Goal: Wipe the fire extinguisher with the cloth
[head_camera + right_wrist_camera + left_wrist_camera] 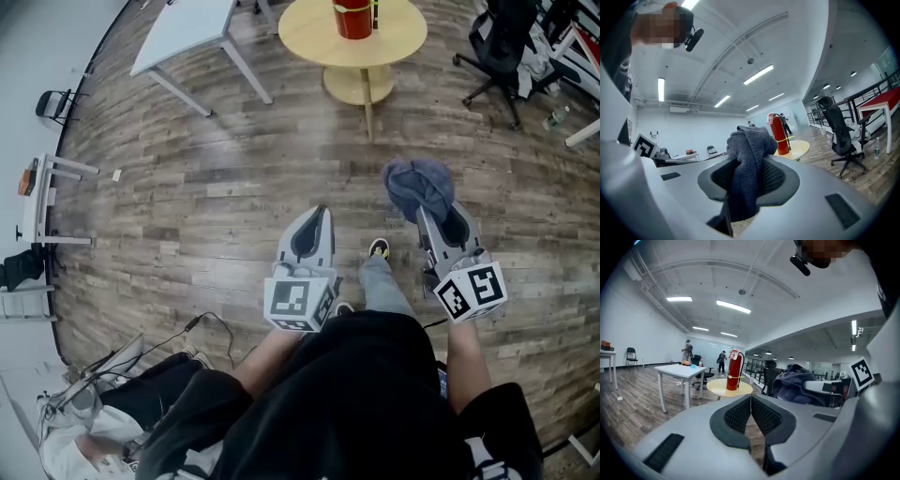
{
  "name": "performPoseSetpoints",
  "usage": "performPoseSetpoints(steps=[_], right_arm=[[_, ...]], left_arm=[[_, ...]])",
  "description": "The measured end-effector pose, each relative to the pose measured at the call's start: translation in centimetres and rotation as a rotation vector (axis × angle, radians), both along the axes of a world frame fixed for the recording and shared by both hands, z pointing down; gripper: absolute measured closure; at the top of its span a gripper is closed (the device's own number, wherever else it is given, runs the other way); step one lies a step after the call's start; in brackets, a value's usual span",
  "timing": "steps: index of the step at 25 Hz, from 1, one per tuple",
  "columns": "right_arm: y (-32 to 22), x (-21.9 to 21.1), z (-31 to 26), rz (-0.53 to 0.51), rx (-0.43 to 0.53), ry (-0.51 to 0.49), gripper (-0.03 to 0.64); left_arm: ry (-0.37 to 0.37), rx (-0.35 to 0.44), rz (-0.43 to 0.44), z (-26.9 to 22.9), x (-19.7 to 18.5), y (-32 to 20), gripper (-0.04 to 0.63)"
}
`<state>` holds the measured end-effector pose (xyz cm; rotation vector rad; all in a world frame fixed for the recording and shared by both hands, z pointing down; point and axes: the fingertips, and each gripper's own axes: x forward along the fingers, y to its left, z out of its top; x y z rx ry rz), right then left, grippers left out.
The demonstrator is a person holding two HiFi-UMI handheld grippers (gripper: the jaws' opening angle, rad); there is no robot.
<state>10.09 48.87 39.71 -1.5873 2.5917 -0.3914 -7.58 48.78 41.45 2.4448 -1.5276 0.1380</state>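
Inventory by count.
One fire extinguisher on one round table; beside that table, one white table and one office chair; one cloth; two grippers: left gripper, right gripper.

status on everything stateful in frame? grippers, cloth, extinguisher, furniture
left gripper: shut, nothing between the jaws.
right gripper: shut on cloth.
cloth: bunched, clamped in the right gripper, off the floor.
fire extinguisher: upright on round table, well apart from both grippers.
office chair: upright, unoccupied.
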Motion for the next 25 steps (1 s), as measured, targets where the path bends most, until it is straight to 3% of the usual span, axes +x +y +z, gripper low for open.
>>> performPoseSetpoints(steps=[9,18,25], right_arm=[[-13.1,4.5,-0.5,-0.033,0.014,-0.003,0.506],[-25.0,6.0,1.0,-0.001,-0.030,-0.108,0.506],[-38.7,3.3,1.0,0.012,-0.040,-0.067,0.506]], left_arm=[[-0.025,0.018,-0.027,-1.0,4.3,-13.1,0.572],[-0.021,0.001,-0.048,0.8,3.6,-24.7,0.572],[-0.010,0.028,-0.014,0.8,1.8,-38.9,0.572]])
